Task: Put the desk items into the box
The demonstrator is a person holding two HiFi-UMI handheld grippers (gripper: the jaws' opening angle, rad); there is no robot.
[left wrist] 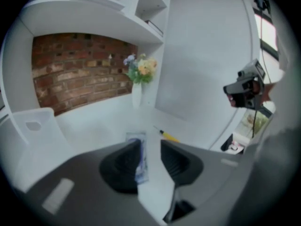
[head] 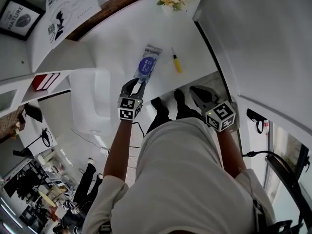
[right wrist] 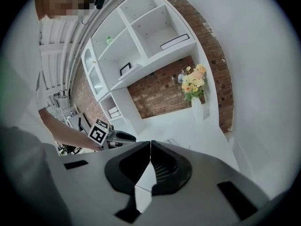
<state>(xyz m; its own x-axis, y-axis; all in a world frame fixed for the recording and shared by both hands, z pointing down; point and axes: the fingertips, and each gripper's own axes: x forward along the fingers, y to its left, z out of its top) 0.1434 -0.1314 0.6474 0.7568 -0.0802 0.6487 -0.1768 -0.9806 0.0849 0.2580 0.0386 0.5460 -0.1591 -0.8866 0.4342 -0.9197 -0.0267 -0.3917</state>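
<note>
Left gripper (head: 138,83) had its jaws partly apart at the near end of a flat blue-and-clear plastic packet (head: 147,64) lying on the white desk (head: 117,38), not pinching it. A small yellow pen (head: 176,62) lay nearby. Right gripper (right wrist: 150,157) was closed and empty.

Brick wall (left wrist: 75,69): red-brown, behind the white desk (head: 122,38), under the shelving.
Flowers (right wrist: 194,84): yellow and pale bouquet in a white vase (right wrist: 196,108), upright at the desk's far corner, near the brick.
Shelf unit (right wrist: 141,36): white, open compartments; flat book (right wrist: 175,41) lying in one.
Framed picture (head: 18,16): black frame, just beside a printed sheet (head: 68,9).
Books (head: 46,81): red and white, side by side at the left.
</note>
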